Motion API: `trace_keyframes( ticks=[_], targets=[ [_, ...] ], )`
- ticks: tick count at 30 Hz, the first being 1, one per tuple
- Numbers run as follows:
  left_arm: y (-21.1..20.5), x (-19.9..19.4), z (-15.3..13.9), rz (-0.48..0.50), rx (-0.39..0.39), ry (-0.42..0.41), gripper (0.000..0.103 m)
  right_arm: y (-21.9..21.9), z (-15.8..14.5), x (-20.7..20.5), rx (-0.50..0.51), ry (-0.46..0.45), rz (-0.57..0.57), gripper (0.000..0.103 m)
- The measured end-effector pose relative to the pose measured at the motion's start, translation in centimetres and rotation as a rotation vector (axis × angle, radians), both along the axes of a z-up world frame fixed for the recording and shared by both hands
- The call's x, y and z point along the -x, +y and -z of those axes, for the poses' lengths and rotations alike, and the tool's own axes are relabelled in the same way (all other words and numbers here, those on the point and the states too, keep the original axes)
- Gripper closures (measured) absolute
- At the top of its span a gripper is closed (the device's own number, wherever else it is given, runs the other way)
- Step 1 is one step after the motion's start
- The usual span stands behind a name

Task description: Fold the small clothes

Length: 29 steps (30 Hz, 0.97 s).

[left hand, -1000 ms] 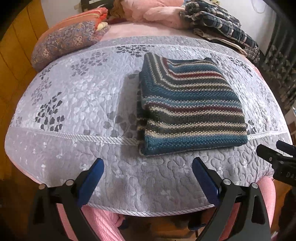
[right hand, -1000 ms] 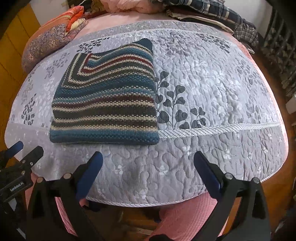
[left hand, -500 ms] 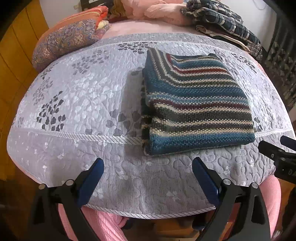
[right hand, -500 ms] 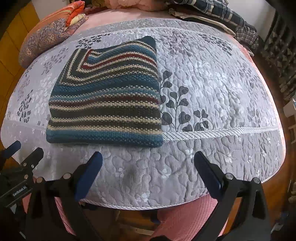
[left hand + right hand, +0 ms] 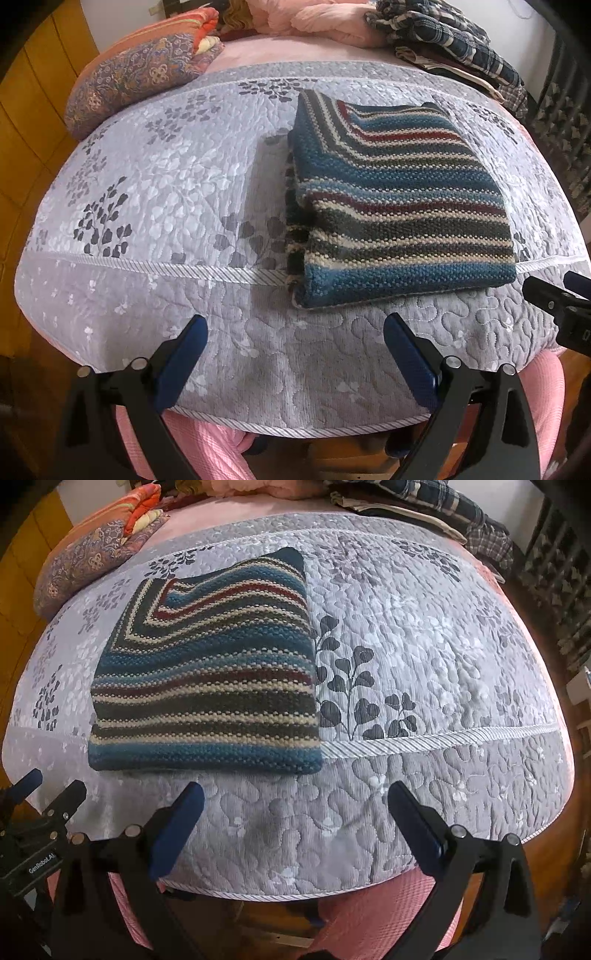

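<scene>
A striped knit garment (image 5: 399, 199) in blue, cream, dark red and grey lies folded into a thick rectangle on the grey quilted bed cover (image 5: 155, 192). In the right wrist view the same garment (image 5: 207, 675) sits left of centre. My left gripper (image 5: 295, 328) is open, short of the garment's near left corner, with nothing between its fingers. My right gripper (image 5: 295, 797) is open too, just short of the garment's near right corner. Each gripper shows at the edge of the other's view: the right gripper (image 5: 554, 291) and the left gripper (image 5: 48, 790).
A patterned pillow (image 5: 140, 77) lies at the back left. Pink bedding (image 5: 317, 18) and plaid clothes (image 5: 454, 40) are piled along the back. The cover's near hem (image 5: 295, 430) hangs over a pink sheet (image 5: 369, 908). A wooden wall (image 5: 26, 122) runs along the left.
Both grippers have moved forward toward the bed, so the folded garment looks larger and nearer. The garment itself has not moved, and both grippers stay open.
</scene>
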<state>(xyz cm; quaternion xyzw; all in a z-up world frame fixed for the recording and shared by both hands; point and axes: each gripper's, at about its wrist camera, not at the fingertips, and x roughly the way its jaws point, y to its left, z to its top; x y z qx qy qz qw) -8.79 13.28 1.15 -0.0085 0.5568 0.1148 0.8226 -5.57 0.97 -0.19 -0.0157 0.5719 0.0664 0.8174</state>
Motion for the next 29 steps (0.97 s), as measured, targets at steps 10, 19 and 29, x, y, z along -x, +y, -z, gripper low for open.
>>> trace_keyframes(
  ticks=[10, 19, 29],
  targets=[
    [-0.08, -0.03, 0.01, 0.0, 0.0, -0.001, 0.007, -0.06, 0.36, 0.11, 0.0, 0.003, 0.003, 0.004],
    [-0.05, -0.11, 0.07, -0.001, 0.0, -0.002, 0.007, -0.32, 0.62, -0.01, 0.0, 0.0, 0.012, 0.004],
    [0.0, -0.41, 0.07, 0.0, -0.002, -0.003, 0.007, -0.42, 0.89, -0.19, 0.009, 0.015, 0.015, 0.004]
  ],
)
